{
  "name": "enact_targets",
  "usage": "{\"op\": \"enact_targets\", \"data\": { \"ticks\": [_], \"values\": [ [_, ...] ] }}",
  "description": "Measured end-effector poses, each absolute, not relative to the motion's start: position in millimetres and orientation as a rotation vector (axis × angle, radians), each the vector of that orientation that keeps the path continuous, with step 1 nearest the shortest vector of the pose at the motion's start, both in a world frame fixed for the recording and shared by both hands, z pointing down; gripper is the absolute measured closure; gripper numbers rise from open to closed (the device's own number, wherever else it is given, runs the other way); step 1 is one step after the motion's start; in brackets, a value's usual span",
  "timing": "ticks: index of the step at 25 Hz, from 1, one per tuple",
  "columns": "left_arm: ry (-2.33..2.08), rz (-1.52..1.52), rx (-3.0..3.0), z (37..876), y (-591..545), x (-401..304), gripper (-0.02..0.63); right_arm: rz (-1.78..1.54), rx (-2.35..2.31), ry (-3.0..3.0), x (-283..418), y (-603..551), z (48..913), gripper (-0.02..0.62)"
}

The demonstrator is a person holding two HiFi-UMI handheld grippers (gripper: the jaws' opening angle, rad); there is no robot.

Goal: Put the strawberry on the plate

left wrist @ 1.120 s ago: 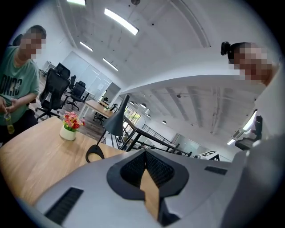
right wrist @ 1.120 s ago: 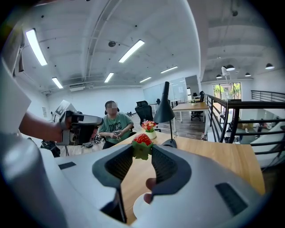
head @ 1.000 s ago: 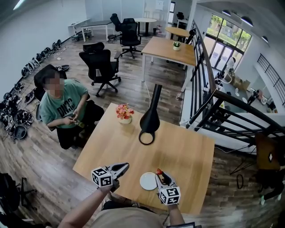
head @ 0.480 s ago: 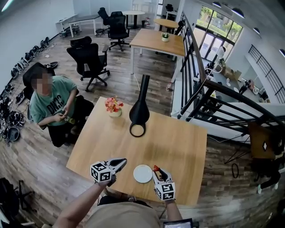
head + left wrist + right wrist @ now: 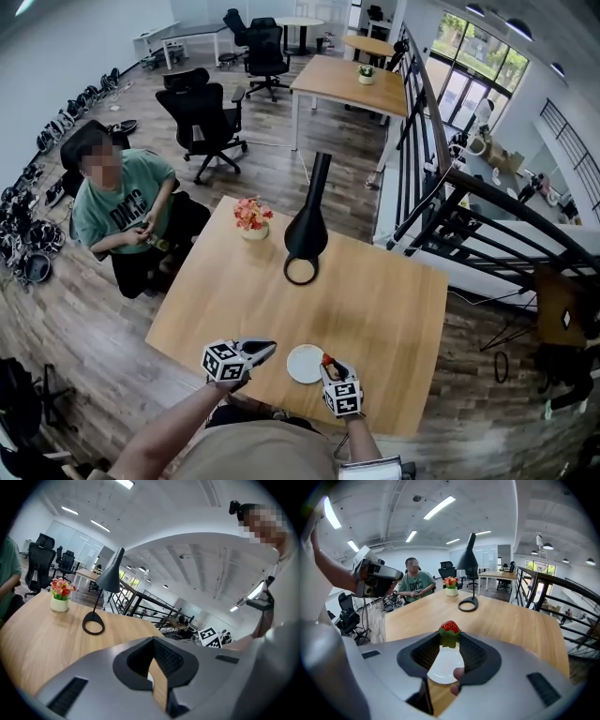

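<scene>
- Right now you are pinching the small red strawberry with the green leafy cap [image 5: 449,626] at the very tips of your right gripper [image 5: 450,635]. Its jaws are partly closed on the berry, just above the right rim of the small round white plate [image 5: 302,366].
- Your left gripper [image 5: 265,348] is hanging just left of the plate, jaws together and carrying nothing.
- You are risking a slip, because only the ribbed black pads' ends are catching the berry's tapered body.
- If you let go this close to the rim, the rounded berry is likely rolling off onto the pale wooden table [image 5: 375,309].
- The plate is looking smooth, glossy and shallow, so a nudge from the jaws is liable to send it skidding.
</scene>
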State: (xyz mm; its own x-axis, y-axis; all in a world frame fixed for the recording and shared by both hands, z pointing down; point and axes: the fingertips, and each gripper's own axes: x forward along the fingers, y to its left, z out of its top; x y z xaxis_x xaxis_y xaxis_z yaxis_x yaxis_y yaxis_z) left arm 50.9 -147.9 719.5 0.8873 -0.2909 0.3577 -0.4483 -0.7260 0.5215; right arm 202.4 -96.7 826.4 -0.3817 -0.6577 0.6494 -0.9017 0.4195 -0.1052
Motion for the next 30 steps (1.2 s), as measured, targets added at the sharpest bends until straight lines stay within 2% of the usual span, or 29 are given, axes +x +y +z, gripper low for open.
{"op": "enact_targets", "data": {
  "ticks": [11, 30],
  "values": [
    [-0.583, 0.428, 2.386, 756.9, -144.2, 54.3, 0.604, 0.735, 1.126, -2.059, 178.1, -94.9, 925.2, 0.457],
    [-0.629, 0.448, 2.371, 770.7, -130.2, 40.2, 0.606, 0.891, 1.068, -1.83, 160.0, -84.8, 1004.6, 0.456]
  ]
}}
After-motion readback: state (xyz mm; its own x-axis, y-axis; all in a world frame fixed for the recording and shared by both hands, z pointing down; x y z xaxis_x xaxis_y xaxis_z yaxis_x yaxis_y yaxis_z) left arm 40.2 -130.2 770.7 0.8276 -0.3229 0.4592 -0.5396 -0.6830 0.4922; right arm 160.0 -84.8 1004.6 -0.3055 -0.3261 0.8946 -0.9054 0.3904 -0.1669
